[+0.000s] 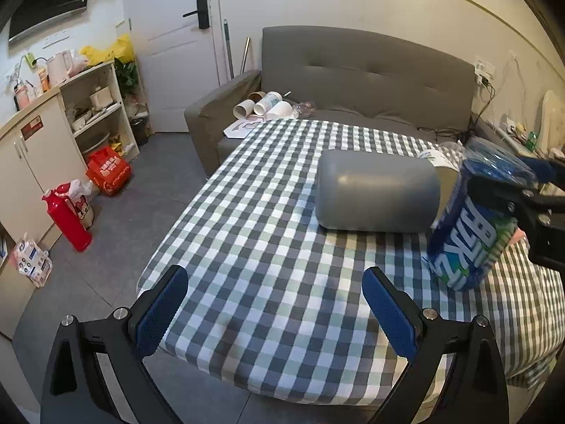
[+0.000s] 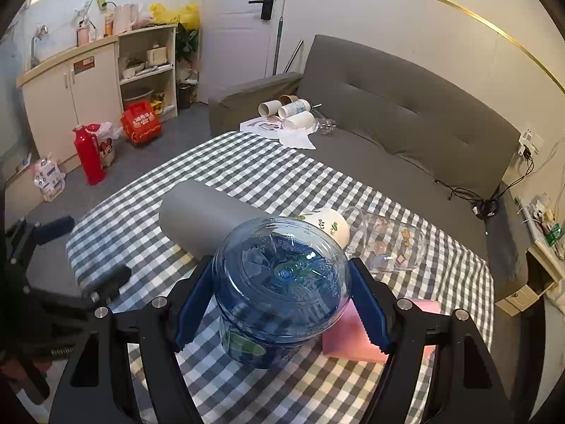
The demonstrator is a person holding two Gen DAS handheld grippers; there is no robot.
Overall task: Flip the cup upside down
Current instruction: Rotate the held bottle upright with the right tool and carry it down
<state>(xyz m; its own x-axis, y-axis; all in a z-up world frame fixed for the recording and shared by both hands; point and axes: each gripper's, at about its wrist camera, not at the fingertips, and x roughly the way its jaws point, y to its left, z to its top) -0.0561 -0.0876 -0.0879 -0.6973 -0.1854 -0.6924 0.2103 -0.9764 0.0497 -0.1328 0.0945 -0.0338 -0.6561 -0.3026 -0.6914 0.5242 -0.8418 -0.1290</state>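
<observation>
Blue cup (image 2: pixel 280 282) clamped inverted within right gripper (image 2: pixel 282 304).

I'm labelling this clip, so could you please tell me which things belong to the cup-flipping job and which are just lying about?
In the job:
blue cup, bottom up
right gripper, shut on it

Lying about:
grey cylinder
white paper cup
clear glass
pink block
left gripper, open
</observation>
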